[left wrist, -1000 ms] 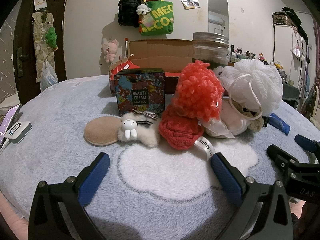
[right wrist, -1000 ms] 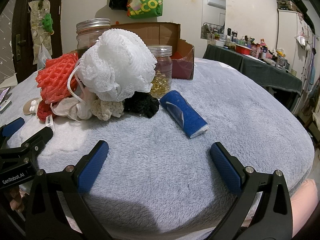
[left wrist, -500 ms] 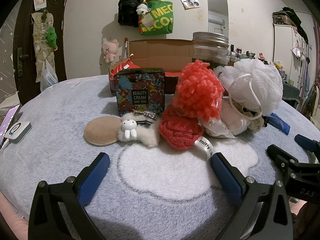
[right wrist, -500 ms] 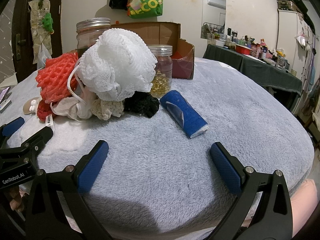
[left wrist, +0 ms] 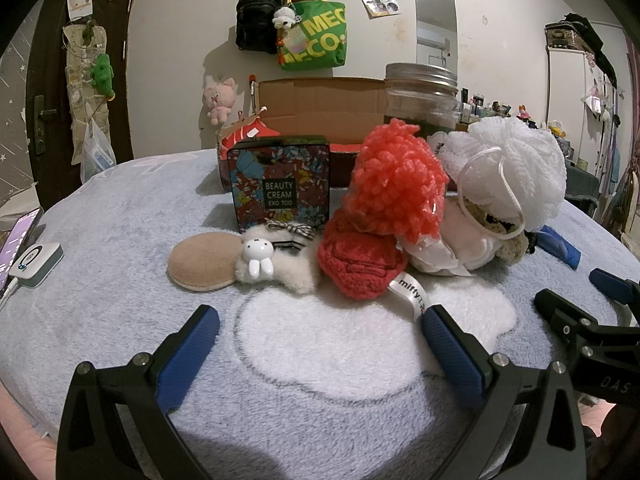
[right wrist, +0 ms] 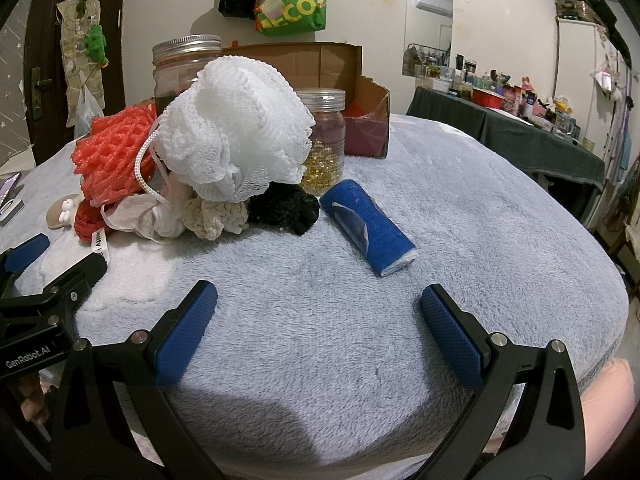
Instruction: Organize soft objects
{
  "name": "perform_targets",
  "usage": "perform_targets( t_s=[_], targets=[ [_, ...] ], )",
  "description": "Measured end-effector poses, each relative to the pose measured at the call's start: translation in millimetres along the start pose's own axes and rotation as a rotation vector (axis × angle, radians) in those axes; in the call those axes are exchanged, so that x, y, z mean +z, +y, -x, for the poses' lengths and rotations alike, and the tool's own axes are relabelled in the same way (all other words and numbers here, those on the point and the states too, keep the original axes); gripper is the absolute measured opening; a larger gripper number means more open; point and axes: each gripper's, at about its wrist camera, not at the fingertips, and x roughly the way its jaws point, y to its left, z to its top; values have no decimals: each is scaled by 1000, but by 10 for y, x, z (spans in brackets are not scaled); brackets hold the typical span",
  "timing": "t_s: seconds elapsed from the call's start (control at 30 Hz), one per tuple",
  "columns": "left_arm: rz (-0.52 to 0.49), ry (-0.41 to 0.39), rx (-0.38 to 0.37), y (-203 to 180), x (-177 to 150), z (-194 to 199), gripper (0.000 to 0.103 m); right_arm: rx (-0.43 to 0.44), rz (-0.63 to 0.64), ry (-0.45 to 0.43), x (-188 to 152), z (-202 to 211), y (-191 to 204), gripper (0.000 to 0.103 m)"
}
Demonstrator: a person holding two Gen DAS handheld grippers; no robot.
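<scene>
Fluffy white mesh bath pouf (right wrist: 236, 132) tops the pile; our left gripper (left wrist: 318, 344) & right gripper (right wrist: 318, 312) both spread wide, holding nothing.

Dim warm indoor light, sharp focus, strong fisheye bending and dark corners; hard shadow on blanket (right wrist: 280, 408) below right gripper (right wrist: 318, 304).

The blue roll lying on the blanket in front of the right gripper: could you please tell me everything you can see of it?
The blue roll looks like soft cloth or bandage wound into a short cylinder, with a white inner layer showing at its near end and a loose, shiny flap on its side. It lies flat on the grey fleece blanket, angled away. Its far end sits close beside the black fuzzy item; contact is unclear. Neither gripper touches it.
</scene>
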Motion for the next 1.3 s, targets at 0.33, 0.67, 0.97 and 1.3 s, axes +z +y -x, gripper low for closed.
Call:
perform_targets(
  t_s=[0.33,0.67,0.97,1.3],
  targets=[
    [-8,3,-27,-30,89,18,103,40,-7,15,79,-4,-34,103],
    [-27,-35,-94,-35,306,162,103,141,-16,-50,331,198,-168,103],
    [-57,-46,-140,-39,595,169,103,231,27,-91,697,213,-124,103],
    [-104,-6,-195,-72,799,-42,91,367,50,-4,973,-170,-85,103]
  ],
)
